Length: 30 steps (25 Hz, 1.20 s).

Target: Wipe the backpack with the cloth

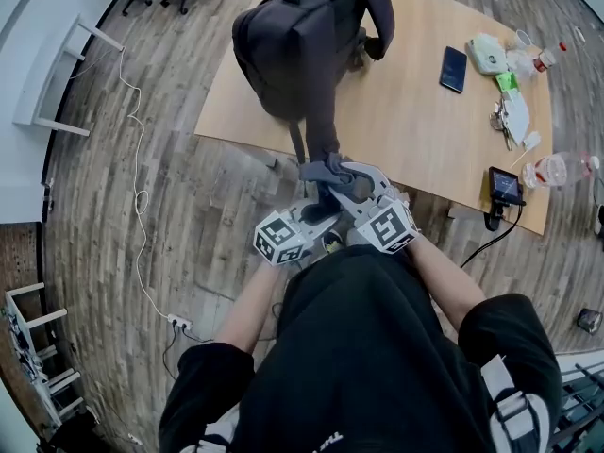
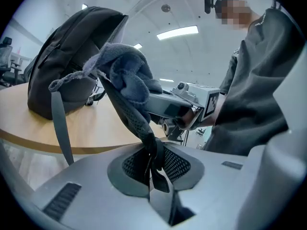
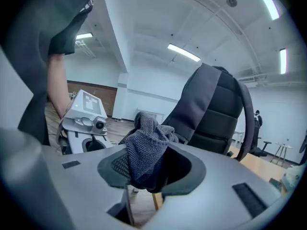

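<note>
On the plank floor (image 1: 142, 206) stands a pale wooden table (image 1: 415, 111), with the backpack (image 1: 302, 36) at its near left edge. Just off that edge, your left gripper (image 2: 152, 164) is clamped on the backpack's hanging strap (image 2: 139, 123). Right beside it, your right gripper (image 3: 144, 171) pinches the grey cloth (image 3: 146, 147).

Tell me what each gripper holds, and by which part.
The left gripper clamps the shoulder strap near its lower end; the right gripper grips the bunched cloth by its lower folds.

Dark grey backpack (image 1: 294, 45); grey-blue cloth (image 3: 145, 150) (knit weave); light wood table (image 1: 406, 116).
</note>
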Tool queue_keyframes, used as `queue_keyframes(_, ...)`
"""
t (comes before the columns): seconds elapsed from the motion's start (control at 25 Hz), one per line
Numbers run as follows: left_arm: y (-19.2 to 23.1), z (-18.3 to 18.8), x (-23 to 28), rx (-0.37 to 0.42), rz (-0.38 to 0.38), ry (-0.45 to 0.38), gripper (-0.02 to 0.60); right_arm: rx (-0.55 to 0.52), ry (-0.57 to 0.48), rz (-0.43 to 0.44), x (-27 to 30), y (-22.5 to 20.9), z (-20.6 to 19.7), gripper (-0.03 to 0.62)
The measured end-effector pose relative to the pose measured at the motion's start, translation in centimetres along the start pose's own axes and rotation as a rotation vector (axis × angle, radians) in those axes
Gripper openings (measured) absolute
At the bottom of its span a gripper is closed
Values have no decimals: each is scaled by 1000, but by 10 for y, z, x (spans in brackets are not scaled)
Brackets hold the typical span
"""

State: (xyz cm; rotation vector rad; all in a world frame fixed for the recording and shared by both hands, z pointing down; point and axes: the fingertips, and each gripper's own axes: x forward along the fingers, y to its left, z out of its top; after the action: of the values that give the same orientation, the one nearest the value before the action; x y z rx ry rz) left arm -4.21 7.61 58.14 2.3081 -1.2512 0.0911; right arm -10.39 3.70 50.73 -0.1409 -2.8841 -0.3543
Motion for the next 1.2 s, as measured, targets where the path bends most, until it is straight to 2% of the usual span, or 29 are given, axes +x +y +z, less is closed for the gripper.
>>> queue_keyframes(0.12,-5,-1,5,21,-6,9,78,-48,-21,-70,4,-18,11,149)
queue_keyframes(0.28,-8,1,18,22,-9,7,78,-104,-43,-110,13,-47,31,149)
queue_keyframes(0.8,-4,-4,24,15,132,10,78,-354,-191,-112,37,-122,111,149)
queue_keyframes(1.0,1,1,26,58,136,18,78,-400,-284,-167,42,-169,170,149)
queue_keyframes(1.2,-8,7,28,54,134,2,78,-483,-264,-151,51,-190,208,149)
